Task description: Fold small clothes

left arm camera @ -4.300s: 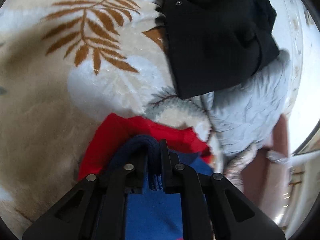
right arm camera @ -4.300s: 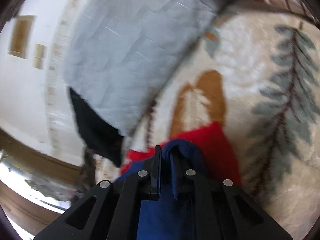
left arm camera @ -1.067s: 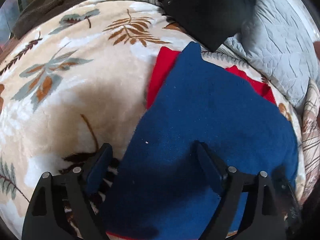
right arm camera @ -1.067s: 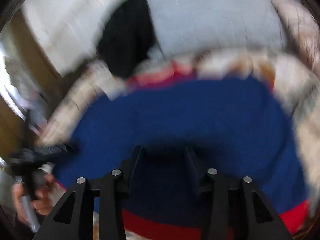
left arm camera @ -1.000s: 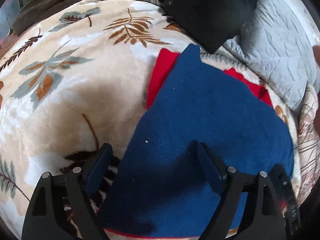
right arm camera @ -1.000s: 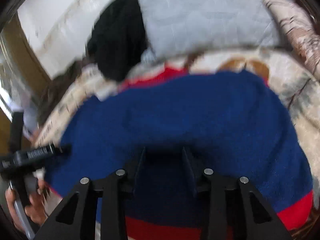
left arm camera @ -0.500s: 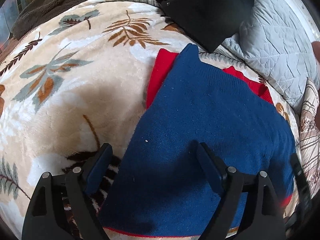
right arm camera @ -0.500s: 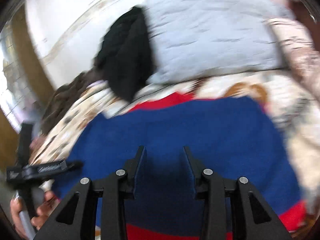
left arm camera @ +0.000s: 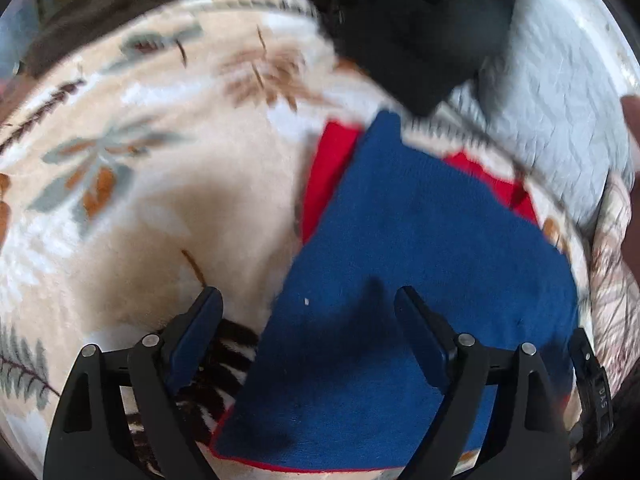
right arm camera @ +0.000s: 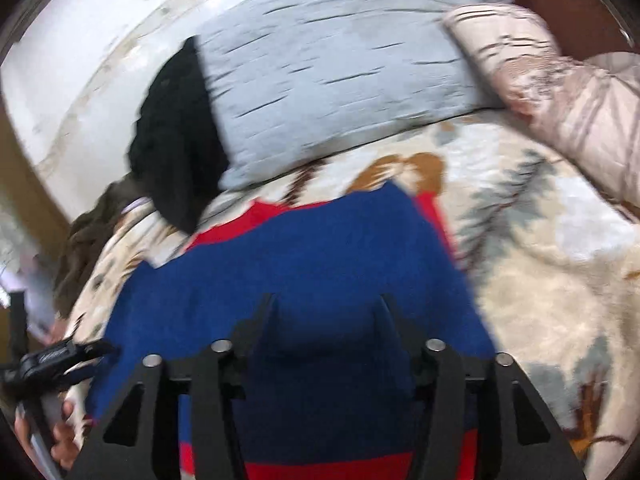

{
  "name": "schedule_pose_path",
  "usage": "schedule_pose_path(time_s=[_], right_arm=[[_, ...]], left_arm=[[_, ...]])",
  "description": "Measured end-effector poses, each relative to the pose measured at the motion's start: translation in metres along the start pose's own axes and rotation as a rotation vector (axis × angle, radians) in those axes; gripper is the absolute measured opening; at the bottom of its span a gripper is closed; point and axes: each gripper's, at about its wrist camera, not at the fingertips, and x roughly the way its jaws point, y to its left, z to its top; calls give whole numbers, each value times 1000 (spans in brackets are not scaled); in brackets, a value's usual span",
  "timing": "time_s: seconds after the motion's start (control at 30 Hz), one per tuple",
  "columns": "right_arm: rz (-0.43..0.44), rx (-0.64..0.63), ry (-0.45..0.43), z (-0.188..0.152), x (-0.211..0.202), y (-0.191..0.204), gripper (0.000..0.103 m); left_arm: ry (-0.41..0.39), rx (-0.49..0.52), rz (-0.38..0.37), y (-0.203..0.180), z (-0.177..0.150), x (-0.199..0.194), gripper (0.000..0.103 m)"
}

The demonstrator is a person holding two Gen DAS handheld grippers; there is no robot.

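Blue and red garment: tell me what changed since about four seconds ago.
Then both grippers pinched a bunched blue edge. Now the blue and red garment lies spread flat on the blanket, let go. The left gripper stands wide open; the right gripper has just been opening. The black garment and grey pillow stayed put.

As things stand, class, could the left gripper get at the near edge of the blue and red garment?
Probably yes. The left gripper stands open just above the blue and red garment, which lies flat on the leaf-patterned blanket, and nothing lies between its fingers and that edge.
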Motion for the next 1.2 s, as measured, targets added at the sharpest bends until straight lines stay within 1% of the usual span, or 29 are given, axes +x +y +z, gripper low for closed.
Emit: schedule_pose_path(time_s=[0.03,0.1,0.13,0.2,0.23,0.27,0.3,0.37,0.47,0.5,0.53,0.57,0.6,0.63,0.7,0.73,0.77,0.8,0.83,0.87,0.9,0.93,1.0,1.03,1.07,1.1,1.13,1.17,1.2], right_arm=[[-6,8,25,-7,4,0,54],[-30,48,83,-12,19,-7,54],[-19,69,75,-12,19,-12,51],[-3,98,41,-7,9,-13,54],[16,117,5,-3,1,-16,54],[13,127,-39,1,-7,-20,54],[-15,129,-61,8,-8,-27,55],[-51,153,-54,19,-3,-45,57],[-55,233,-23,27,13,-70,57],[-34,236,-11,28,22,-73,54],[-7,206,10,29,29,-71,20],[4,162,13,29,32,-66,9],[-2,116,-1,30,30,-59,7],[-3,99,-56,32,22,-55,7],[-16,134,-74,33,17,-59,7],[-46,159,-25,30,26,-67,8],[-62,177,44,26,38,-73,8],[-55,197,68,23,42,-78,7],[-42,216,36,23,36,-80,15],[-44,215,24,27,27,-77,17],[-59,193,4,30,18,-73,17],[-65,145,-52,33,2,-65,17],[-51,92,-91,29,-13,-55,18],[-51,84,-67,25,-11,-54,19],[-54,87,-22,21,-4,-55,19],[-69,98,49,15,10,-59,19],[-81,111,95,10,19,-63,18],[-78,132,53,7,13,-66,18],[-90,140,37,10,8,-65,22]], left_arm=[[43,3,-6,0,-2,11,90],[10,15,19,-4,-3,9,90],[17,28,26,-6,-2,7,90],[-2,14,-19,-2,0,0,90],[-13,-6,-37,1,2,-3,90],[-29,-31,-60,6,4,-7,90],[-37,-45,-74,9,6,-9,90],[-52,-69,-95,14,12,-10,90],[-52,-75,-107,13,18,-3,90],[-47,-68,-96,11,18,2,90],[-41,-54,-61,8,17,8,90],[-40,-41,-36,6,16,12,90],[-44,-24,-7,3,15,17,90],[-60,-5,18,0,14,18,91],[-78,16,51,-4,12,18,91],[-80,18,57,-5,12,17,91],[-75,15,54,-3,11,15,91],[-65,9,46,-2,11,12,90],[-62,0,25,-1,12,6,90],[-75,-11,-4,1,11,0,90],[-96,-23,-22,2,11,-8,90],[-106,-27,-28,2,10,-11,90],[-88,-11,-26,-1,7,-8,90],[-57,9,-7,-4,5,0,90],[-19,29,21,-9,2,11,91],[-3,45,41,-12,1,19,93],[-28,52,55,-14,-1,18,93],[-30,56,58,-16,-1,14,93],[-22,64,37,-17,1,10,92]])
